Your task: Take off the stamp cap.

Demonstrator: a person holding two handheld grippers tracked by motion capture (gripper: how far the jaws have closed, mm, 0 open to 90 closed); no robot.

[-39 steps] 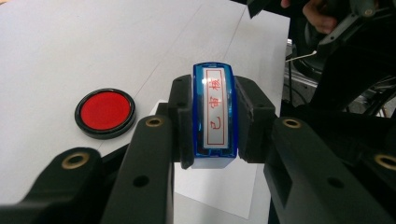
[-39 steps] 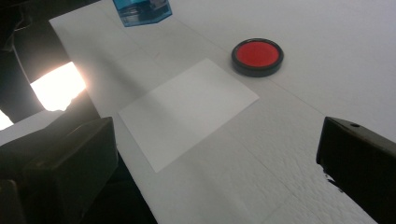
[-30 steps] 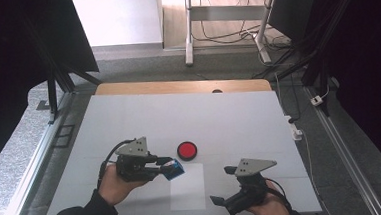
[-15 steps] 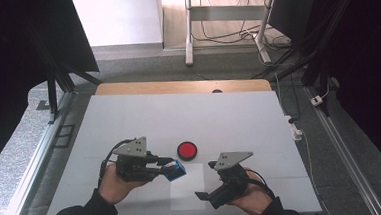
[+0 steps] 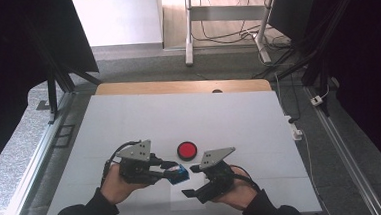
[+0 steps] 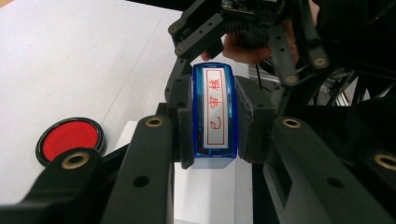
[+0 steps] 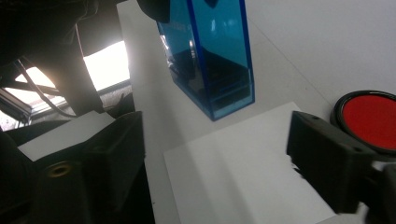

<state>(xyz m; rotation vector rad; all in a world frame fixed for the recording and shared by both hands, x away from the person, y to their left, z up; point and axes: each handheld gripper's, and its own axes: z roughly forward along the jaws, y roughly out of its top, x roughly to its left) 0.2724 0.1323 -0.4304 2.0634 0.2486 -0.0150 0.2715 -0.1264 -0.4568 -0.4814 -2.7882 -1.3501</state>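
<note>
My left gripper (image 5: 173, 170) is shut on a clear blue stamp (image 5: 181, 175) and holds it just above the table. In the left gripper view both pads press the sides of the stamp (image 6: 214, 112), whose white label carries red characters. My right gripper (image 5: 190, 181) sits close to the right of the stamp and faces it. Its jaws have just been closing, but they stand apart with nothing between them. In the right gripper view the stamp (image 7: 215, 51) hangs ahead over a white paper sheet (image 7: 233, 172). A round red ink pad (image 5: 186, 150) lies behind both grippers.
The white table (image 5: 229, 120) stretches away behind the ink pad, with a wooden strip (image 5: 177, 87) along its far edge. Metal rails run down both sides. The paper sheet (image 6: 210, 196) lies under the grippers near the front edge.
My right gripper has moved left toward the stamp, and its jaws have narrowed. The left gripper and the stamp have stayed put.
</note>
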